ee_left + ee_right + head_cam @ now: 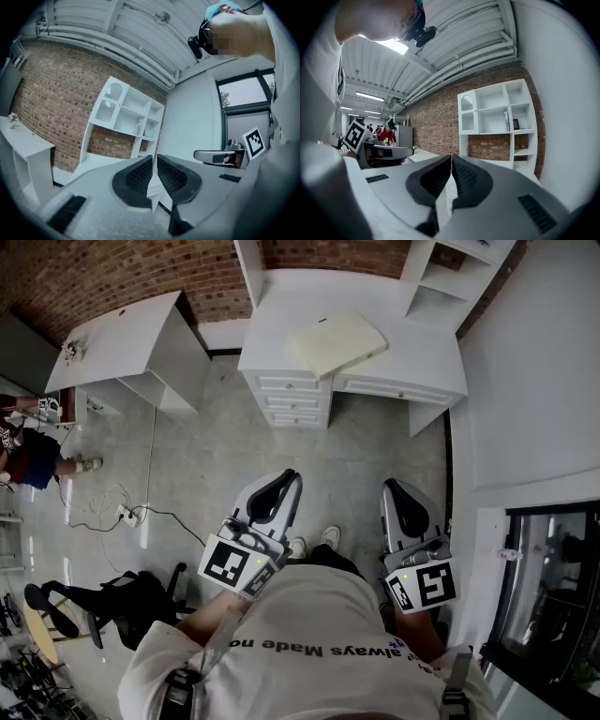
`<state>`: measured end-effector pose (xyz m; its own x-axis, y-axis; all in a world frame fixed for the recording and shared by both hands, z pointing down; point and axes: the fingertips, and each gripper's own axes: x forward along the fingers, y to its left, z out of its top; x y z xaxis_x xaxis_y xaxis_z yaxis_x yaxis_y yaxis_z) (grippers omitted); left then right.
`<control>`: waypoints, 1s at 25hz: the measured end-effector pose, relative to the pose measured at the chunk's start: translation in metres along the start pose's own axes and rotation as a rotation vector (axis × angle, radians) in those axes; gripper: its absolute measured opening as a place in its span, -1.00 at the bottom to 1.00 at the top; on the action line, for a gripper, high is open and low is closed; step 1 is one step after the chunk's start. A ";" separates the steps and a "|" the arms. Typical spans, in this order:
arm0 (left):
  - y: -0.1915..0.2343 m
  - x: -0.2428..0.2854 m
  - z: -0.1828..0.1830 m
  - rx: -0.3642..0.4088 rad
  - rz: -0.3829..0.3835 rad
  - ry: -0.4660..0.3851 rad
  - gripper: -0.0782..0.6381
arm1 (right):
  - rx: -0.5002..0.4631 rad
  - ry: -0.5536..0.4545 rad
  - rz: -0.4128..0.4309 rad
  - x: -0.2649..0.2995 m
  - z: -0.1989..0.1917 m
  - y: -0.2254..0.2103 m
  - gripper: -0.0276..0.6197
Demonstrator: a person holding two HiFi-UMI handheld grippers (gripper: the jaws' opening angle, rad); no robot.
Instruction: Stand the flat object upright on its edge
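Currently pad lies flat on the white desk, near the middle, under the shelf unit. Left gripper and right gripper: jaws closed on both, nothing between them. The 2 hang by the person's torso above the floor, well apart from the desk.

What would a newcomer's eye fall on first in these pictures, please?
Probably the pale flat book lying on the white desk ahead, before the brick wall. Nearer, the left gripper and right gripper sit close to the person's body, jaws shut and empty.
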<state>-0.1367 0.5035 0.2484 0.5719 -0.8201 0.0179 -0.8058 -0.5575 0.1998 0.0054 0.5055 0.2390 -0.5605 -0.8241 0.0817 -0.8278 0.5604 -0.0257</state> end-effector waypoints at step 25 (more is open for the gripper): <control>0.002 0.097 -0.011 -0.036 0.030 0.001 -0.68 | 0.016 -0.014 0.015 0.031 -0.005 -0.094 -0.85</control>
<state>-0.0810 0.4242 0.2614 0.5477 -0.8363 0.0258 -0.8166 -0.5275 0.2342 0.0661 0.4273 0.2494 -0.5728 -0.8169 0.0670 -0.8197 0.5713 -0.0426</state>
